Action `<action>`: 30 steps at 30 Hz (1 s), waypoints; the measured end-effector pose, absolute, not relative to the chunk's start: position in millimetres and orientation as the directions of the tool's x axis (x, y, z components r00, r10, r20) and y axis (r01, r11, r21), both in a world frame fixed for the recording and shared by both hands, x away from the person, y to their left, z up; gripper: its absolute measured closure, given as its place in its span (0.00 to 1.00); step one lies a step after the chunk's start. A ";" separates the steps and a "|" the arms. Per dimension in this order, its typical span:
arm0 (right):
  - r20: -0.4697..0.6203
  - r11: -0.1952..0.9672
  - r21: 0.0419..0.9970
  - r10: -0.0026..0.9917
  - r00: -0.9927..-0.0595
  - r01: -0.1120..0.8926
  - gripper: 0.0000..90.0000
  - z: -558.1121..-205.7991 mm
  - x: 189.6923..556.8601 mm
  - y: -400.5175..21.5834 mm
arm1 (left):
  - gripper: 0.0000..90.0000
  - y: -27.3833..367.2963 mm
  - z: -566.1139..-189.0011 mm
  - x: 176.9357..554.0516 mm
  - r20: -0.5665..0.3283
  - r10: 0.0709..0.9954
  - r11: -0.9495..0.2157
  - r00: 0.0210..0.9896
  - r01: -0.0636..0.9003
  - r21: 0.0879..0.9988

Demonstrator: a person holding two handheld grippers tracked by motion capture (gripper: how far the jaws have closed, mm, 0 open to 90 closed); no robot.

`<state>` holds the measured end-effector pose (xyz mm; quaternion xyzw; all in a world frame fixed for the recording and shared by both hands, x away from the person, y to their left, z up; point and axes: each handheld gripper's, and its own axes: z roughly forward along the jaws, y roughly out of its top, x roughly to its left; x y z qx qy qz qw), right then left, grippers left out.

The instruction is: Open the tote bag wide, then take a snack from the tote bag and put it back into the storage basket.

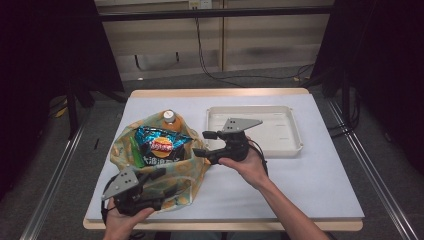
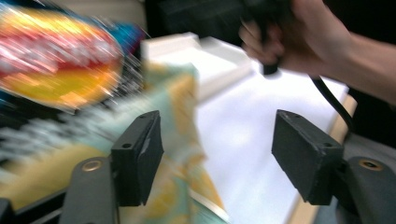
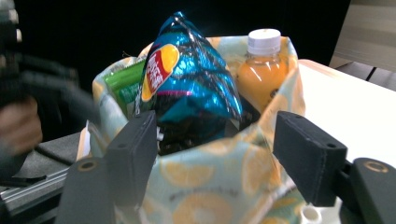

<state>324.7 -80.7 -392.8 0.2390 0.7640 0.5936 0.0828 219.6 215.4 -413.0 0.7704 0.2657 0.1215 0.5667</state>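
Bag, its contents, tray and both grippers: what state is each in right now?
Bag: mouth open, standing on the table, not gripped.
Chip packet: upright in the bag, sealed.
Juice bottle: upright in the bag, white cap on.
Green packet: tucked in behind the chip packet.
Tray: empty.
Left gripper: open, nothing held.
Right gripper: open, nothing held.

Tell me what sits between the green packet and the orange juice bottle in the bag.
The blue chip bag stands between the green packet and the juice bottle, seen in the right gripper view.
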 end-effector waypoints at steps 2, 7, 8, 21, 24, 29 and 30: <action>0.161 0.180 0.946 0.458 -0.874 0.268 0.30 -392.4 328.1 -75.6 | 0.32 210.6 -427.7 211.6 -0.110 0.528 -0.247 0.842 0.277 0.929; 0.181 0.179 0.940 0.460 -0.869 0.290 0.25 -397.6 337.6 -64.9 | 0.27 204.8 -432.0 208.2 -0.101 0.513 -0.284 0.852 0.279 0.917; 0.181 0.179 0.940 0.460 -0.869 0.290 0.25 -397.6 337.6 -64.9 | 0.26 204.8 -432.0 208.2 -0.101 0.513 -0.284 0.852 0.279 0.917; 0.202 0.209 0.925 0.432 -0.879 0.316 0.19 -401.7 352.4 -36.9 | 0.24 205.5 -435.7 211.5 -0.079 0.498 -0.316 0.863 0.266 0.911; 0.203 0.228 0.920 0.418 -0.885 0.319 0.19 -402.3 354.0 -28.8 | 0.23 206.3 -435.2 211.2 -0.078 0.499 -0.315 0.863 0.264 0.911; 0.214 0.235 0.916 0.403 -0.890 0.326 0.25 -402.9 353.8 -16.4 | 0.21 206.2 -434.5 210.4 -0.081 0.498 -0.313 0.863 0.266 0.912; 0.215 0.242 0.912 0.408 -0.887 0.332 0.26 -403.4 353.9 -13.8 | 0.21 205.2 -434.7 209.9 -0.073 0.505 -0.323 0.860 0.266 0.908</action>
